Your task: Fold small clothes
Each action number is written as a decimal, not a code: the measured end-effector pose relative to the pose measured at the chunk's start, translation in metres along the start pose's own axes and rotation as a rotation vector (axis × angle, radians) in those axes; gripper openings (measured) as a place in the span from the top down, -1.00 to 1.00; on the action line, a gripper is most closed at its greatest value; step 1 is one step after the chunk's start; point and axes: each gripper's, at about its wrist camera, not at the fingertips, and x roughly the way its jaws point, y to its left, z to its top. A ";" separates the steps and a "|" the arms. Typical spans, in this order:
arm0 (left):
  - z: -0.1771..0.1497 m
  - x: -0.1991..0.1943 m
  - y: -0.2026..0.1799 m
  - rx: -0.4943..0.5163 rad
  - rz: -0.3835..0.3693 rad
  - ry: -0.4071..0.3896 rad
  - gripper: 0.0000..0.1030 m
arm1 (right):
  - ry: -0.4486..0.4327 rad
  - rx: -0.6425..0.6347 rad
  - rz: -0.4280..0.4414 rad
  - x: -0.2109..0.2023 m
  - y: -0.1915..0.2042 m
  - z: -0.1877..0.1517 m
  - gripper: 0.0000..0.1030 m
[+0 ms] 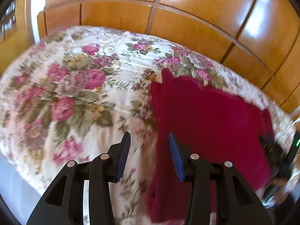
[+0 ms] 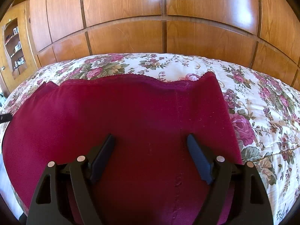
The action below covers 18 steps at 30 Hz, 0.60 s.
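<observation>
Dark red knit garment with a scalloped lace hem (image 2: pixel 131 116) lies spread flat on the cream bedspread printed with pink roses (image 2: pixel 262 112), in front of the glossy wooden panelled wardrobe (image 2: pixel 161 18).

Our right gripper (image 2: pixel 151 151) hovers over the middle of the cloth, jaws spread wide and empty, nothing pinched between the pads.

Our left gripper (image 1: pixel 149 152) sits off the garment's left edge, straddling the line between cloth and bedspread; jaws partly apart, nothing between them. That view is smeared.

We read this as the gap between folds: cloth laid out, neither tool gripping.

Next move, as we judge it: each gripper should drop to an edge or corner, the left to the near side border, and pinch a single layer. The knit looks limp, so a shallow bite may slip; the bedspread beneath could be caught too.
</observation>
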 end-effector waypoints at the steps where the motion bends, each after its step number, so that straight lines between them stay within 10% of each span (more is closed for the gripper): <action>1: 0.006 0.004 0.002 -0.023 -0.030 0.007 0.19 | -0.001 0.000 0.001 0.000 0.000 0.000 -0.57; 9: 0.044 0.047 -0.005 -0.082 -0.113 0.079 0.20 | -0.002 -0.002 0.000 0.000 0.002 -0.001 -0.59; 11: 0.048 0.058 -0.010 -0.074 -0.108 0.098 0.66 | -0.002 -0.001 -0.001 0.000 0.002 -0.001 -0.59; 15: 0.046 0.020 -0.039 0.021 -0.035 -0.124 0.83 | -0.003 -0.004 -0.003 0.000 0.002 -0.001 -0.59; 18: 0.041 0.027 -0.049 0.077 0.090 -0.146 0.83 | -0.003 -0.008 -0.006 0.001 0.003 -0.001 -0.61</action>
